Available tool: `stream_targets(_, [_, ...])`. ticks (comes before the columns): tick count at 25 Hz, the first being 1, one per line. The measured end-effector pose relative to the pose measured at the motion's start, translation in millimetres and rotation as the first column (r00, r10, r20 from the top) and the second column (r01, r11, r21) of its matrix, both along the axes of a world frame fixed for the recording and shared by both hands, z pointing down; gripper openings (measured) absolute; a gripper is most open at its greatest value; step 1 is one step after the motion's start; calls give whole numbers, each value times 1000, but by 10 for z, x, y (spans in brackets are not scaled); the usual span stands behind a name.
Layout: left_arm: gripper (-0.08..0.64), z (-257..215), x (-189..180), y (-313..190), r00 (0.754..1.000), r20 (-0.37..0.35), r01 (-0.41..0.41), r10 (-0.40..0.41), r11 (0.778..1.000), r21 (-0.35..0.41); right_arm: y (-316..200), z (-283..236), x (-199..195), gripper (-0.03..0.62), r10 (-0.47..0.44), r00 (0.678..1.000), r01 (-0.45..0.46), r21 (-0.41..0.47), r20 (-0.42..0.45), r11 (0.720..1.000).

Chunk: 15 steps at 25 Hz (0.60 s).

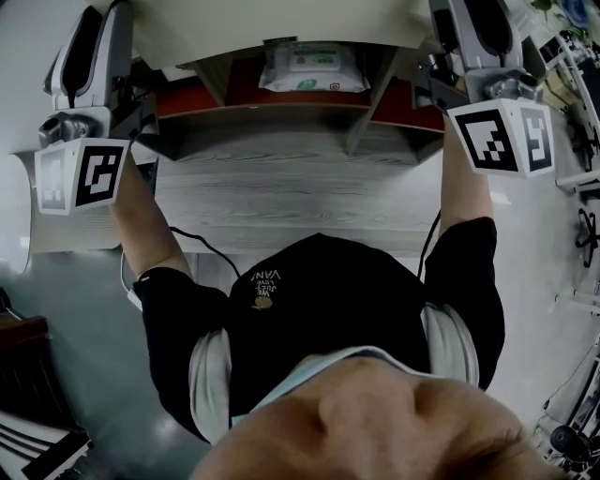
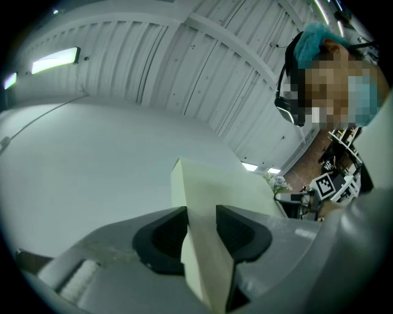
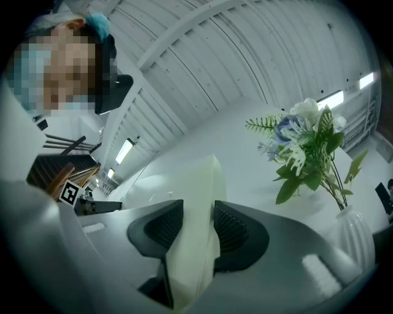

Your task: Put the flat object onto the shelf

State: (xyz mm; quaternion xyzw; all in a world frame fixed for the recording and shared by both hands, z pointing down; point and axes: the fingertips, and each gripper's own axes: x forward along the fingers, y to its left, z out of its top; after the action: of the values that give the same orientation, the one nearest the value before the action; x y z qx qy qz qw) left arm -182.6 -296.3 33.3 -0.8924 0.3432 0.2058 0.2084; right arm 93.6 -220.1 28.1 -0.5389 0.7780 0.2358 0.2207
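The flat object is a pale cream panel (image 1: 281,21), held up across the top of the head view above the shelf (image 1: 281,150). My left gripper (image 1: 127,52) is shut on its left edge and my right gripper (image 1: 439,47) on its right edge. In the left gripper view the panel (image 2: 206,196) stands edge-on between the dark pads (image 2: 163,236), which press on both its faces, with the gripper (image 2: 201,230) tilted upward. The right gripper view shows the same: the panel (image 3: 187,196) is clamped by my right gripper (image 3: 198,230). The panel's far side is hidden.
The grey wooden shelf has upright dividers and a red back wall (image 1: 192,94). A white pack of wipes (image 1: 311,70) lies in its middle compartment. A white vase (image 3: 356,239) with artificial flowers (image 3: 307,147) stands to the right.
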Motion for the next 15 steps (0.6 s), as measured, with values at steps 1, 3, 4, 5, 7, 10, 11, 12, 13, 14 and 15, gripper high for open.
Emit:
stream_targets(1, [155,-23,14,-31,1000,4,3,-3,1000,4,-39,-9,16,147,4,1000,-4,-2,-2,1000])
stream_targets(3, [153,-62,47,-97,1000,12,10,-11,1000,11,-108,-26,48,147,15,1000,-15,-5,-6,1000])
stream_targets(4, [153,-78,68,-130,1000,16,13,-13,1000,13,-140,-31,65,147,20,1000,-20,-7,-6,1000])
stream_targets(5, [153,-91,88,-164,1000,20,13,-13,1000,15,-172,-34,84,147,24,1000,-24,-10,-6,1000])
stream_targets(7, [153,-109,124,-231,1000,26,11,-12,1000,16,-233,-32,117,147,30,1000,-30,-17,-5,999])
stream_targets(10, [153,-117,156,-322,999,32,7,-7,1000,13,-316,3,184,147,49,999,-49,-39,-5,998])
stream_targets(11, [153,-114,162,-352,999,33,6,-7,1000,11,-344,16,203,147,57,998,-57,-47,-7,997])
stream_targets(12, [153,-110,166,-386,999,34,7,-7,1000,9,-373,23,211,147,62,998,-63,-53,-10,997])
stream_targets(13, [152,-105,172,-420,999,35,8,-8,1000,6,-402,28,214,147,65,998,-65,-58,-14,996])
stream_targets(14, [152,-99,178,-454,999,37,8,-8,1000,2,-428,32,216,147,66,998,-67,-63,-17,996])
stream_targets(15, [152,-94,186,-488,999,41,8,-7,1000,-2,-454,36,219,147,68,997,-69,-69,-21,995])
